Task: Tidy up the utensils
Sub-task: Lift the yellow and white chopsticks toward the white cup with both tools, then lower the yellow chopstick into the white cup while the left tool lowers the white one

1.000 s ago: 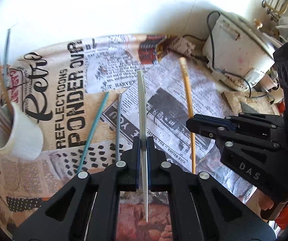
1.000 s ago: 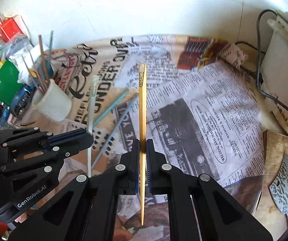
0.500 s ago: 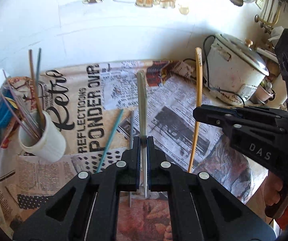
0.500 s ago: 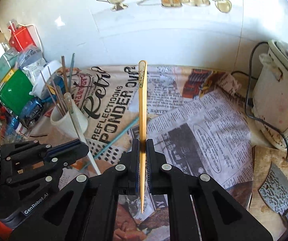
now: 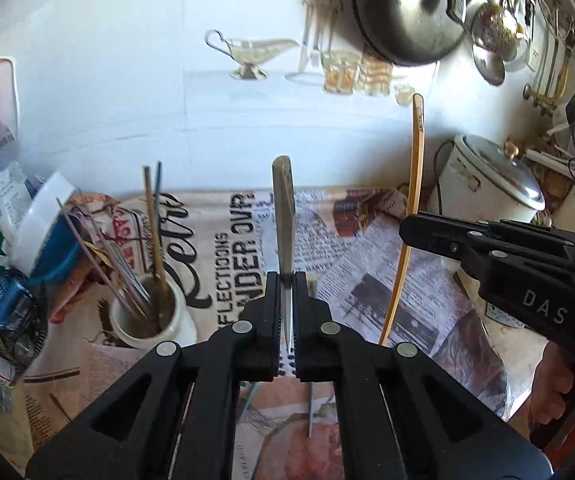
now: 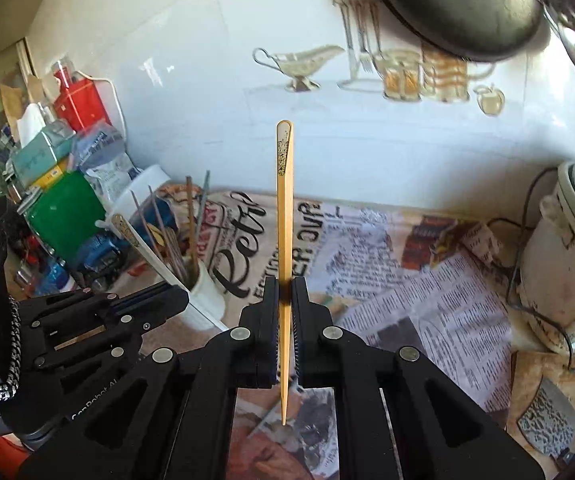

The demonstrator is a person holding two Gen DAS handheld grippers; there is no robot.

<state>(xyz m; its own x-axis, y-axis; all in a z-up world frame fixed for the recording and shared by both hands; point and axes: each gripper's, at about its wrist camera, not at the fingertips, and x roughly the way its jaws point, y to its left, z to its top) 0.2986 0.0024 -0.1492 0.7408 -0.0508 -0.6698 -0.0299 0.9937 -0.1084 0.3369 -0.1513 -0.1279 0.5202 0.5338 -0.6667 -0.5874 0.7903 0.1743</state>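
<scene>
My left gripper point(image 5: 286, 280) is shut on a pale white chopstick point(image 5: 284, 216) that points up and away, lifted above the newspaper-covered counter. My right gripper point(image 6: 285, 285) is shut on a yellow chopstick point(image 6: 285, 208), also held upright; it also shows in the left wrist view point(image 5: 411, 200) to the right. A white ceramic cup point(image 5: 149, 322) holding several thin chopsticks stands at the left, below and left of both grippers; it also shows in the right wrist view point(image 6: 207, 292). A grey chopstick point(image 5: 310, 410) lies on the paper under my left gripper.
A white rice cooker point(image 5: 491, 180) with a cord stands at the right. Packets, a green box point(image 6: 65, 210) and a red container point(image 6: 77, 102) crowd the left. A cleaver point(image 6: 547, 416) lies on a board at the right. Pans hang on the tiled wall above.
Both grippers have risen and tilted up with their chopsticks, so the wall and hanging pans now show. The cup now sits closer, below left.
</scene>
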